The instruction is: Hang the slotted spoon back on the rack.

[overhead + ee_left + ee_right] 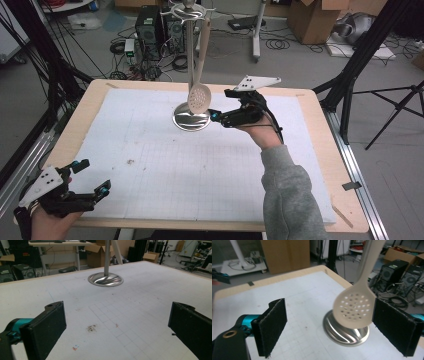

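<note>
Matt beige plastic slotted spoon [355, 307], glossy polished metal stand base [345, 332], matt white gridded mat [150, 160], pale wood table [90, 100]

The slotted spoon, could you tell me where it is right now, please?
In the high view the slotted spoon hangs from the metal stand at the table's far middle, its perforated bowl just above the stand's round base, with the open right gripper close beside it.
</note>
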A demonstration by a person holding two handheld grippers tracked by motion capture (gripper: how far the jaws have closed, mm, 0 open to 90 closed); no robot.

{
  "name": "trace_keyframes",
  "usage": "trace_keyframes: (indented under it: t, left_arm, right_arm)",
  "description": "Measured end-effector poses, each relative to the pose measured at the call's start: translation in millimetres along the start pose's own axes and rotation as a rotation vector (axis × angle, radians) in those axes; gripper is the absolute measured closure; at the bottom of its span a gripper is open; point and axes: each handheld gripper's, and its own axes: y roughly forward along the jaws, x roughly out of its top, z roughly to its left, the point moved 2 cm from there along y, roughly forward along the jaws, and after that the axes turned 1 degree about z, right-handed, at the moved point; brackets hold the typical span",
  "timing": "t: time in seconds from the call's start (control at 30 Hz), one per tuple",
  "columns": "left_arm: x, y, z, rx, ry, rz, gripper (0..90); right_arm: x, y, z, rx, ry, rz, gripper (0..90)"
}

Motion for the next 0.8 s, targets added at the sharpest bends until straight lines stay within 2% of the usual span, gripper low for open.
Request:
trace_keyframes:
  t: [0.4, 0.8]
  left_arm:
    - [0.6, 4.0, 3.7, -0.011, -0.021, -0.011, 1.8]
    - [1.5, 8.2, 6.6, -0.019, -0.028, -0.024, 1.8]
  right_arm:
    - [-22.9, -12.3, 9.3, 0.009, 0.014, -0.014, 11.5]
    - [-56.8, -30.5, 15.1, -0.017, 0.04, -0.032, 11.3]
